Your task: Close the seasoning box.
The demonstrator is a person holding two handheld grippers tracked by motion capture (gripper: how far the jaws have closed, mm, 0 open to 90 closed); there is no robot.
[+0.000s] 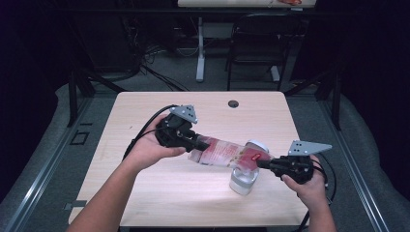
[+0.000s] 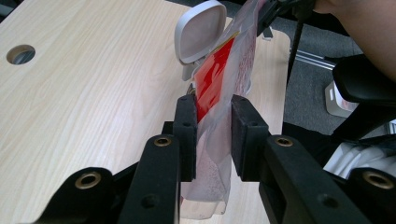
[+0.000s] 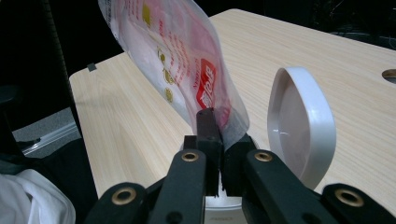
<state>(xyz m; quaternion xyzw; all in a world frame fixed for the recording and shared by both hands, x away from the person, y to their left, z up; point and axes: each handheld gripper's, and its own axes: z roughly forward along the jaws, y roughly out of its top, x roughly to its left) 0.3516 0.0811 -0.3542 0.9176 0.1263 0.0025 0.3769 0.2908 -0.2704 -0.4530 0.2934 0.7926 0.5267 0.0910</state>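
- Across the middle of the high view, a pale wood-grain table [image 1: 159,203] with rounded corners and a small round cable hole [image 1: 233,104] carries the work; grey floor and a dark chair lie beyond, at the upper edge.
- At centre, a clear plastic pouch [image 1: 220,153] with red and yellow print hangs stretched between two hand-held grippers, above the tabletop, its right end over a small white bin [image 1: 244,181].
- At centre left, the left gripper [image 1: 198,142] has the pouch's end between its black, flat-faced pads; the left gripper view shows the film passing through a narrow gap, the pads [image 2: 186,135] close to it, though whether they pinch it cannot be told.
- At centre right, the right gripper [image 1: 261,162] is clamped hard on the other end, its jaws nearly together on the crinkled film [image 3: 219,116].
- Below, the bin is smooth and glossy, its oval flip lid [image 3: 299,126] standing upright, so the mouth is open.
- To pour cleanly, it looks wise to keep the right pinch firm over the mouth, raise the left end gradually and keep the limp, slippery film taut, since slack could send the contents past the rim.
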